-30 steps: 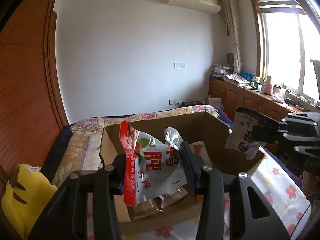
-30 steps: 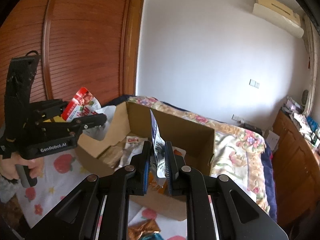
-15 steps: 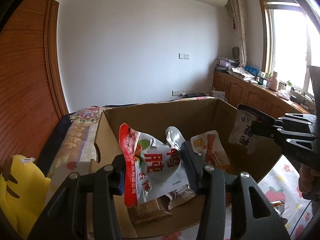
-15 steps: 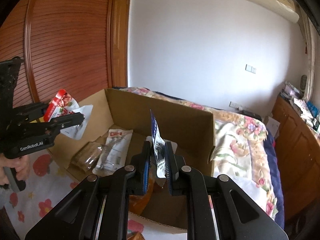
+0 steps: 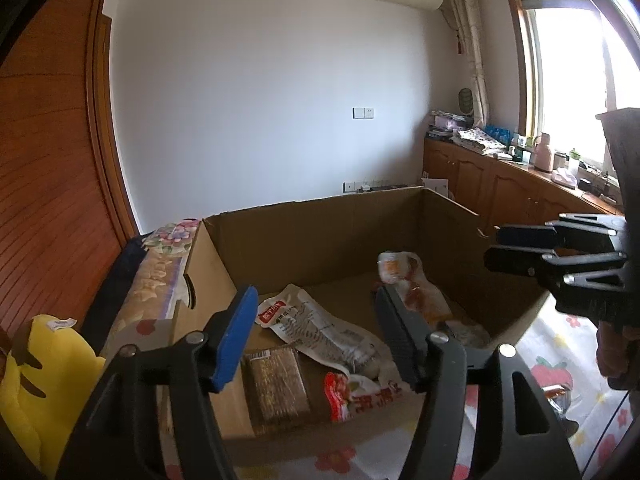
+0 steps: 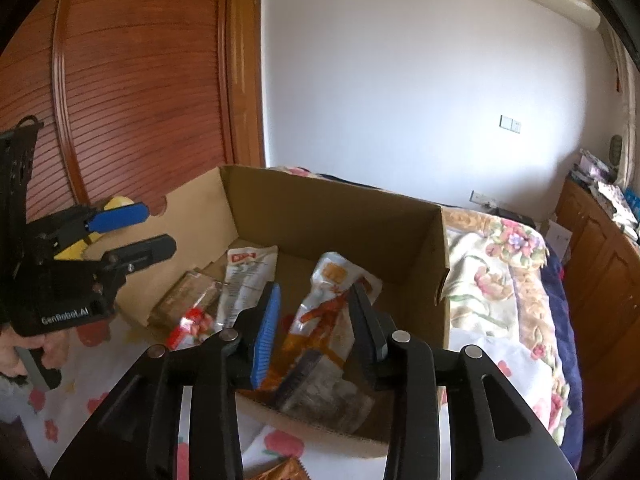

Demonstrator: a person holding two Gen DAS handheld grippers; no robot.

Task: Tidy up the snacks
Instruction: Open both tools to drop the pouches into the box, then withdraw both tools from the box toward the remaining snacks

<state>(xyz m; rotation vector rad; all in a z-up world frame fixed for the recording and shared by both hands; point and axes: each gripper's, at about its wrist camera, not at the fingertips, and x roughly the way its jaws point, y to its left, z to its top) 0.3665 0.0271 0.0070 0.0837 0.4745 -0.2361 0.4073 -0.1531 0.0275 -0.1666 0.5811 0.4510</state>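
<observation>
Open brown cardboard box (image 5: pixel 328 236): stands on a white strawberry-print cloth (image 5: pixel 556 368), directly ahead of and below both tools.

Contents, left wrist view:
- White printed snack pouch with red label (image 5: pixel 316 330), lying flat, long axis slanting from far left to near right.
- Brown rectangular wrapped block (image 5: pixel 278 388), flat, touching the pouch's near edge, long axis running front to back.
- Red-and-white crinkled packet (image 5: pixel 360 394), at the near wall, just beside the block.
- Clear pouch with orange print (image 5: pixel 412 284), toward the right side, leaning up.

Left gripper (image 5: pixel 316 340): jaws spread wide, holding nothing, above the box's near edge; white pouch and block lie between and below its fingers.

Right gripper (image 6: pixel 316 320): jaws spread, empty, above the right half of the box; the orange-print pouch lies just below and ahead, nearer this hand.

Judgement: both tools are free; any snacks left outside the box lie back toward the person, largely out of view.
</observation>
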